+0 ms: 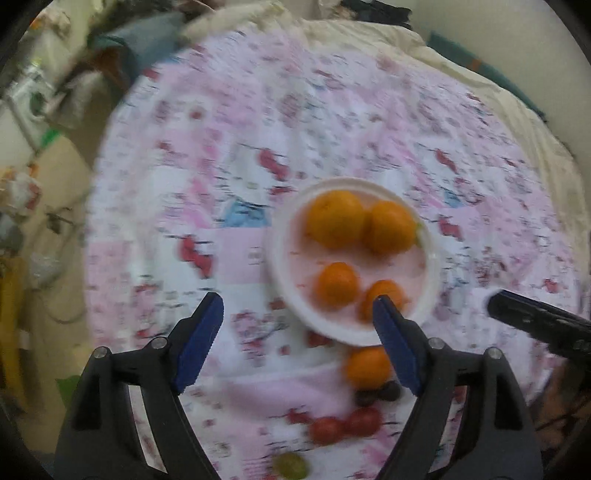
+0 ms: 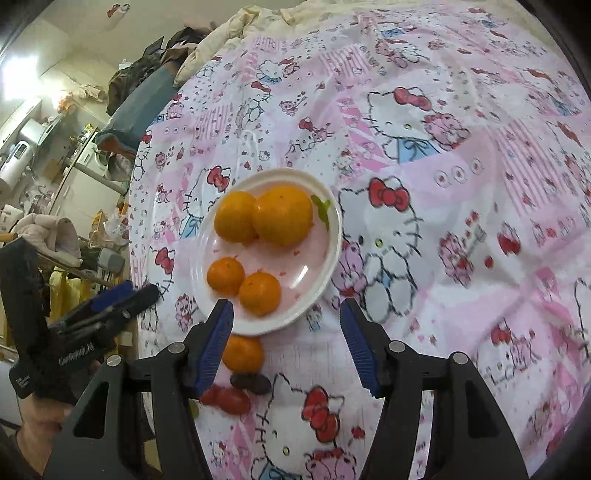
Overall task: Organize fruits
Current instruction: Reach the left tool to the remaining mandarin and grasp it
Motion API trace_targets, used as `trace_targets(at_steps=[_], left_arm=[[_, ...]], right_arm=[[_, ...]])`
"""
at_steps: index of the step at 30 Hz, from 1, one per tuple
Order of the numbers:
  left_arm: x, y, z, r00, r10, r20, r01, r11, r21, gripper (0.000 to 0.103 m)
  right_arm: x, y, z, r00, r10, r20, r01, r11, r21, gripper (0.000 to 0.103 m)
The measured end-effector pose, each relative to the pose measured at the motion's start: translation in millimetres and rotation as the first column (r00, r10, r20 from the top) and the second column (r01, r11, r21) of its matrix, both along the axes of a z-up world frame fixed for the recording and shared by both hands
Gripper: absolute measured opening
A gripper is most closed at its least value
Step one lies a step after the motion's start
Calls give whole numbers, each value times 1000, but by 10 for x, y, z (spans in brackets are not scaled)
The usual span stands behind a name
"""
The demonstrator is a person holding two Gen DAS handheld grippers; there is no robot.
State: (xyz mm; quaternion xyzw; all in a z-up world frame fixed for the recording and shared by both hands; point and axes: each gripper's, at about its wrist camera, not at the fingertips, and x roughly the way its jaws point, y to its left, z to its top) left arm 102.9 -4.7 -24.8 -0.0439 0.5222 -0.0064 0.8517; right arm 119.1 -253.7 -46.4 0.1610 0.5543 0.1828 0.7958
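You see a pink Hello Kitty cloth [image 2: 424, 155] covering the table, with cream bedding [image 2: 236, 22] bunched behind it.

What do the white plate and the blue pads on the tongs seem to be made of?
The white plate looks like glazed ceramic or glossy melamine: its smooth pink centre shows a bright highlight; which one is unclear. The blue pads of the right tongs look like matte rubber or soft plastic, with fine ribs along the inner faces.

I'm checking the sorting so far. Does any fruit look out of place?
Yes. Four oranges sit on the white plate, but a fifth orange lies on the cloth just off its near rim, beside two dark grapes, red tomatoes and a green fruit. Both grippers are open, holding nothing.
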Motion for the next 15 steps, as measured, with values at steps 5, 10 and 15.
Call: trace_targets(at_steps=[5,10,15], left_arm=[[-162,121,-15,999,33,-23,-34,997,-75,80],[-323,63,-51,999,19,-36,-21,997,-72,80],[-399,56,-39,1000,9,-13,-10,998,-59,80]], right_arm=[[-196,-65,-21,1000,-16,-20,16,1000,21,63],[-337,-10,-59,1000,-11,-23,12,1000,24,63],[-381,-24,-73,999,-29,-21,29,1000,8,63]])
